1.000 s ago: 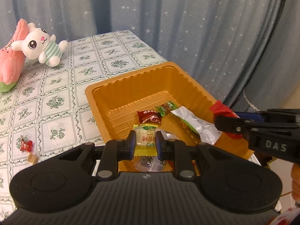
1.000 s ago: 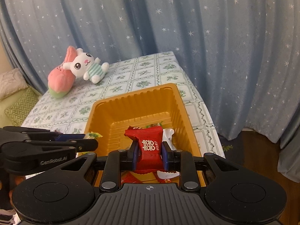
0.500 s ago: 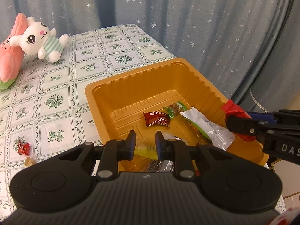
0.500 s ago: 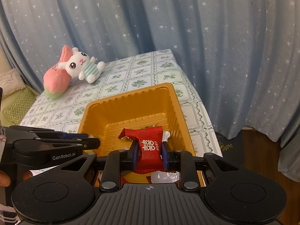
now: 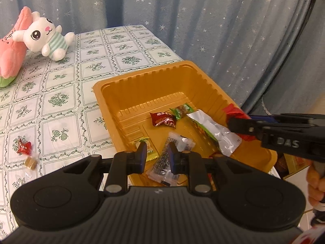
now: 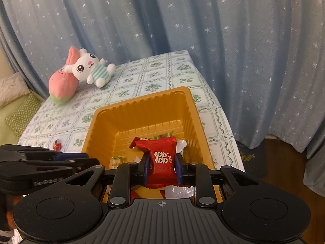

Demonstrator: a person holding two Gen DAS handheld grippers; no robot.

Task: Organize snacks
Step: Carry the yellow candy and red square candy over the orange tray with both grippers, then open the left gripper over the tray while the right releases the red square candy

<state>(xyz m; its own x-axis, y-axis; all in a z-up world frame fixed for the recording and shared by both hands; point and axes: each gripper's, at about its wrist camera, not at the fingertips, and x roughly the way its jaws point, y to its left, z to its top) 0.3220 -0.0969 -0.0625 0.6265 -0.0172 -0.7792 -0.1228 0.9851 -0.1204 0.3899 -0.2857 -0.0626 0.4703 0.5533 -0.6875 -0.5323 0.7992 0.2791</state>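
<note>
The right gripper (image 6: 160,165) pinches a red foil snack packet (image 6: 161,158) directly above the orange plastic tray (image 6: 189,109); the left gripper (image 5: 156,154), spread and empty, hovers over the tray's near edge.

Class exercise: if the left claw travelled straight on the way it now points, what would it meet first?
Most likely the clear-wrapped snack lying in the orange tray, which shows between the open left claw fingertips. Depth is unclear, so it might touch the tray floor instead.
</note>
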